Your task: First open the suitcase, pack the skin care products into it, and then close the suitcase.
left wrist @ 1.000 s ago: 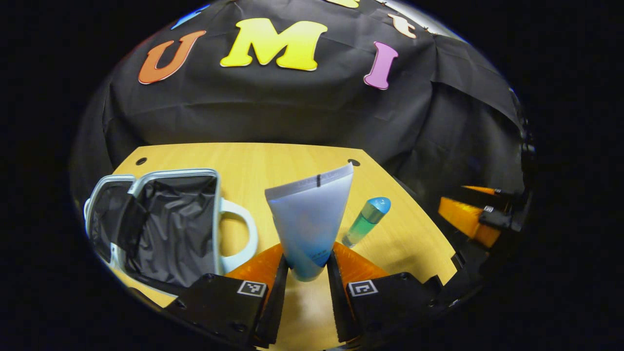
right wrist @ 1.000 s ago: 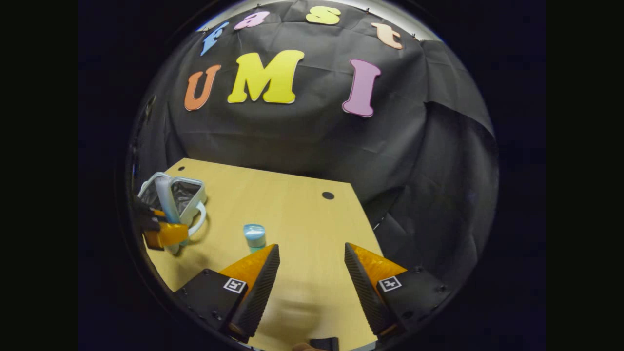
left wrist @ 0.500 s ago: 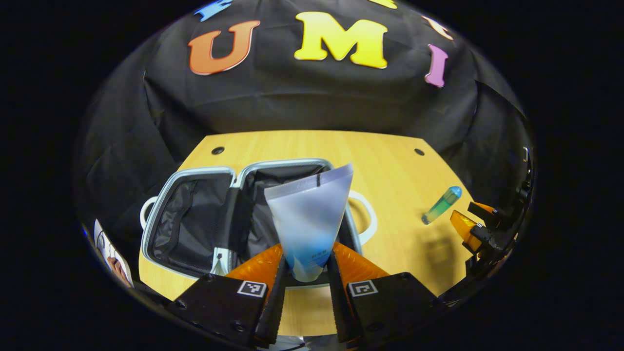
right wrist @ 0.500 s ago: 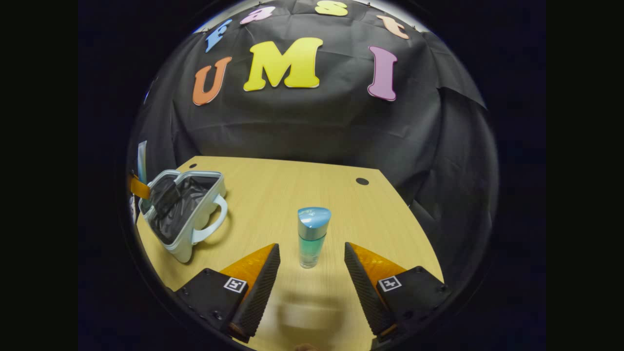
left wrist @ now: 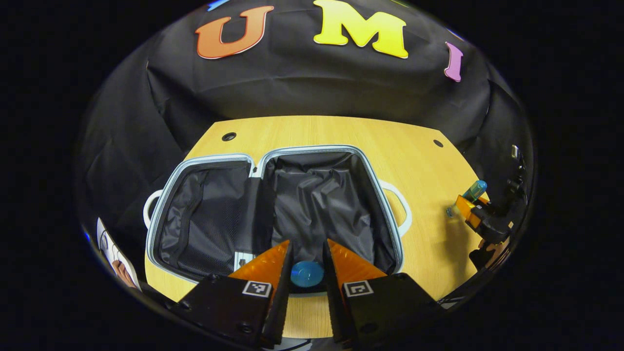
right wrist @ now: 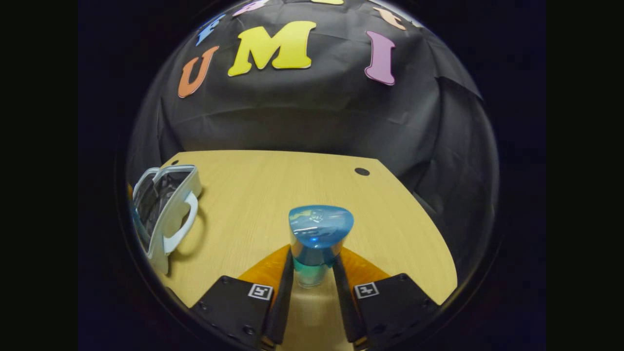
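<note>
Packing step: left fingers (left wrist: pixel 307 265) clamped on tube (left wrist: pixel 307 274) over open suitcase (left wrist: pixel 321 148); right fingers (right wrist: pixel 313 270) clamped on bottle (right wrist: pixel 319 234) on bench (right wrist: pixel 253 195). Next: release tube inside, carry bottle over.

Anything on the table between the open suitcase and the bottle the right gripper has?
Nothing: bare table separates the suitcase from the bottle in the right gripper view.

— What colours? 
— Suitcase (left wrist: pixel 387 195): pale blue-grey shell, white handles, black lining. Table (right wrist: pixel 273 185): yellow wood grain. 
— The bottle (right wrist: pixel 314 243)? 
— Blue cap, clear teal-green body. A round blue cap (left wrist: pixel 307 274) in the suitcase too.
</note>
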`<state>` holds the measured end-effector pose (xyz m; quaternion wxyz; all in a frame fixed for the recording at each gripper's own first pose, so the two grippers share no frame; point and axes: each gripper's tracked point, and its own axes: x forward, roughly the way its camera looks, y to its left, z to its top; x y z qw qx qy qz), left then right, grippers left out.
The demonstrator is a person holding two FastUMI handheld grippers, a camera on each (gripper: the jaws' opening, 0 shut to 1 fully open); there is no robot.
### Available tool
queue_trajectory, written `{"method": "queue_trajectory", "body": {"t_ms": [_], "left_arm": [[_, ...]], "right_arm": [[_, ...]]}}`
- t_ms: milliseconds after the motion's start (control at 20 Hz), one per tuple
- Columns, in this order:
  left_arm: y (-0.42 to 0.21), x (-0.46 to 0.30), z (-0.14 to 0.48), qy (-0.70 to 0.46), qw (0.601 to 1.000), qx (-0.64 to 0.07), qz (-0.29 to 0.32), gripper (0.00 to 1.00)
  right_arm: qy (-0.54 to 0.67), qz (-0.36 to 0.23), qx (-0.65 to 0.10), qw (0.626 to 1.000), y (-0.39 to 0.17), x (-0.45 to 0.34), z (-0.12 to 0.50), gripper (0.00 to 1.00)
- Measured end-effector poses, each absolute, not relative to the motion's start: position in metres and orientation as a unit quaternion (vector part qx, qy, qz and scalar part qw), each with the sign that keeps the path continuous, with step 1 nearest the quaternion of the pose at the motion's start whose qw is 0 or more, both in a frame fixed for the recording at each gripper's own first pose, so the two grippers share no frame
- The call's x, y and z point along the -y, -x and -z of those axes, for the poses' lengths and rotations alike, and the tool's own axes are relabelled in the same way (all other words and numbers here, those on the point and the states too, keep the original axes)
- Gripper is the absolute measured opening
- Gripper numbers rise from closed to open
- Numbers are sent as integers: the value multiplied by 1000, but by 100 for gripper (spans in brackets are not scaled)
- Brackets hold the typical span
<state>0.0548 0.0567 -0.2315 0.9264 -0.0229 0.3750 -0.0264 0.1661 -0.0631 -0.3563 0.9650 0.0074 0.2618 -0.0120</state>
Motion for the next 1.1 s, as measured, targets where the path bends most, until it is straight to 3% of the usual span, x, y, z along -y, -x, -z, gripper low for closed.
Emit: {"method": "queue_trajectory", "body": {"t_ms": [50, 300, 450, 700, 750, 800, 900, 950, 1000, 1050, 1100], "left_arm": [[-59, -59, 237, 18, 925, -380, 25, 38], [-76, -79, 249, 3, 918, -395, 18, 37], [-85, -88, 255, -6, 918, -395, 21, 37], [-116, -100, 275, 10, 917, -398, 30, 37], [-118, -101, 277, 20, 916, -399, 33, 29], [-118, -100, 275, 35, 917, -395, 36, 37], [-113, -100, 268, 67, 922, -379, 39, 40], [-109, -100, 266, 78, 924, -371, 45, 61], [-104, -101, 265, 85, 926, -364, 51, 57], [-100, -104, 265, 91, 928, -357, 57, 67], [-95, -107, 265, 95, 929, -352, 59, 70]], "right_arm": [[-7, 12, -262, 965, -165, 62, 357, 41], [-8, 7, -279, 960, -161, 56, 354, 34], [-12, 11, -272, 962, -155, 53, 329, 36], [-13, -30, -273, 961, -138, 0, 272, 36], [-9, -40, -272, 961, -135, -14, 261, 36], [-6, -54, -271, 961, -132, -31, 248, 36], [-11, -81, -273, 959, -124, -69, 231, 34], [-13, -95, -275, 957, -120, -89, 222, 36], [-13, -108, -277, 955, -118, -108, 216, 35], [-12, -120, -280, 953, -116, -126, 212, 36], [-10, -132, -284, 950, -114, -146, 210, 36]]}}
